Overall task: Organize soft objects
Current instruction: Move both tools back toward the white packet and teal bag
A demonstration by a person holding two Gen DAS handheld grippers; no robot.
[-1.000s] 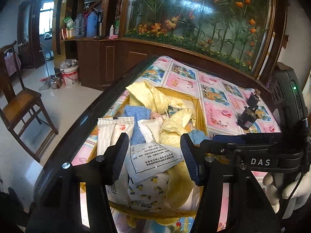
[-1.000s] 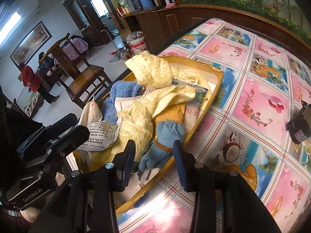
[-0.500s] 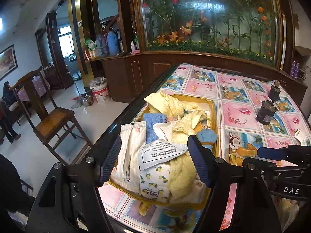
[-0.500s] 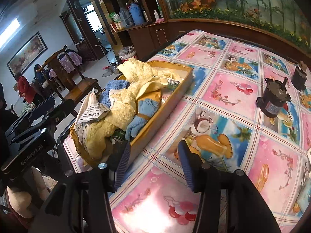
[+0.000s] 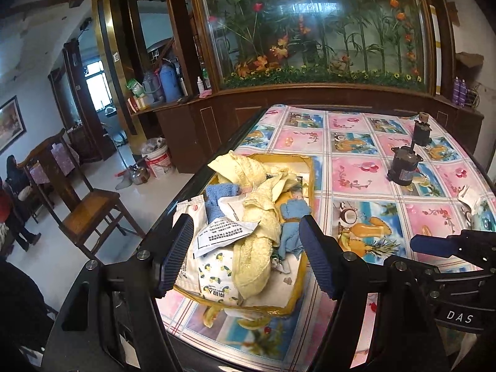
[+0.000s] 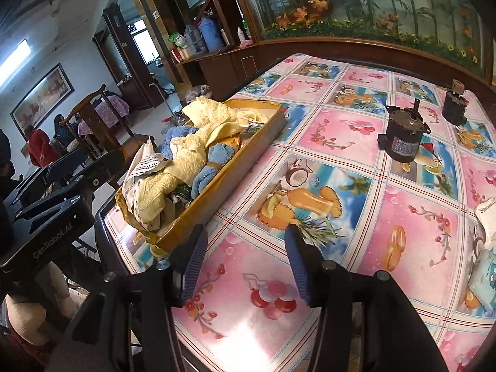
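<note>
A yellow cardboard box (image 5: 311, 173) (image 6: 235, 179) sits at the table's left edge, heaped with soft things. In it lie yellow towels (image 5: 257, 248) (image 6: 186, 158), blue towels (image 5: 294, 210) (image 6: 217, 155), a white printed packet (image 5: 223, 232) (image 6: 145, 164) and a lemon-print pack (image 5: 214, 272). My left gripper (image 5: 245, 238) hangs open in front of the box's near end, touching nothing. My right gripper (image 6: 246, 245) is open over the bare tablecloth, to the right of the box.
Two dark motors (image 6: 403, 136) (image 6: 454, 105) stand on the flowered tablecloth at the far right. Pale packs (image 6: 486, 266) lie at the right edge. A wooden chair (image 5: 83, 204) and people stand on the floor to the left. A planted glass cabinet backs the table.
Both grippers have drawn back from the box and their jaws have widened. The right one has shifted from over the box's contents to the tablecloth beside it.
</note>
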